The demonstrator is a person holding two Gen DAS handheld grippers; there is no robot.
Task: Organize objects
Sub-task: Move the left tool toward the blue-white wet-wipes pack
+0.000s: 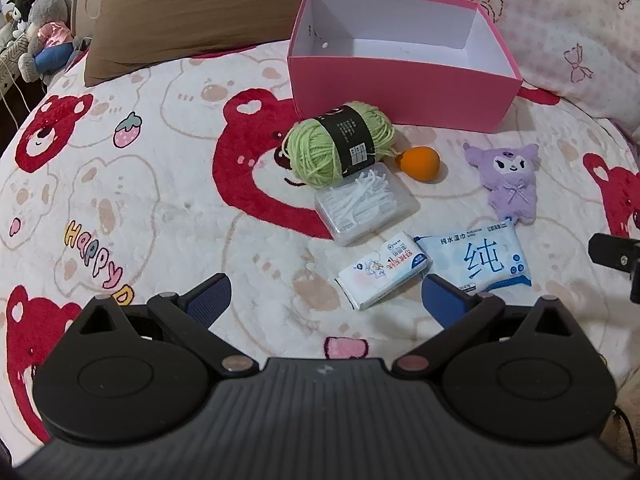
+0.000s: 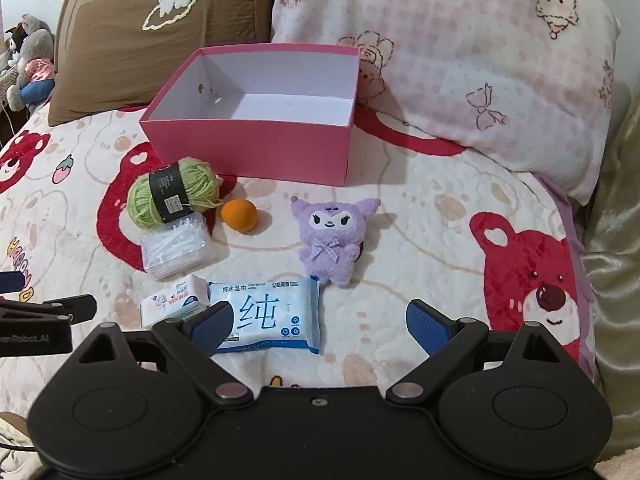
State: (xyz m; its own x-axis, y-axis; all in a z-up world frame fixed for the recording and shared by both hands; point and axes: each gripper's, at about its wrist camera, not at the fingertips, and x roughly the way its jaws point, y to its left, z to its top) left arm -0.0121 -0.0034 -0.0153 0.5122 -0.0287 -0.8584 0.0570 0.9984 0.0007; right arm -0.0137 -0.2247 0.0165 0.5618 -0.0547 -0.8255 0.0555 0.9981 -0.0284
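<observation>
An empty pink box (image 1: pixel 400 92) (image 2: pixel 256 148) stands open on the bed. In front of it lie a green yarn ball (image 1: pixel 336 144) (image 2: pixel 172 194), an orange ball (image 1: pixel 420 164) (image 2: pixel 239 215), a clear case of floss picks (image 1: pixel 364 204) (image 2: pixel 178 250), a purple plush (image 1: pixel 506 182) (image 2: pixel 330 236), a small tissue pack (image 1: pixel 382 270) (image 2: pixel 174 300) and a blue wet-wipe pack (image 1: pixel 478 260) (image 2: pixel 266 314). My left gripper (image 1: pixel 326 300) is open and empty, hovering just short of the tissue pack. My right gripper (image 2: pixel 318 326) is open and empty over the wipe pack's near edge.
The bed has a bear-print blanket (image 1: pixel 140 184) (image 2: pixel 440 240). A brown pillow (image 1: pixel 192 12) (image 2: pixel 160 36) and a pink pillow (image 1: pixel 560 20) (image 2: pixel 460 64) lie behind the box. Stuffed toys (image 1: pixel 40 28) (image 2: pixel 28 64) sit at the far left.
</observation>
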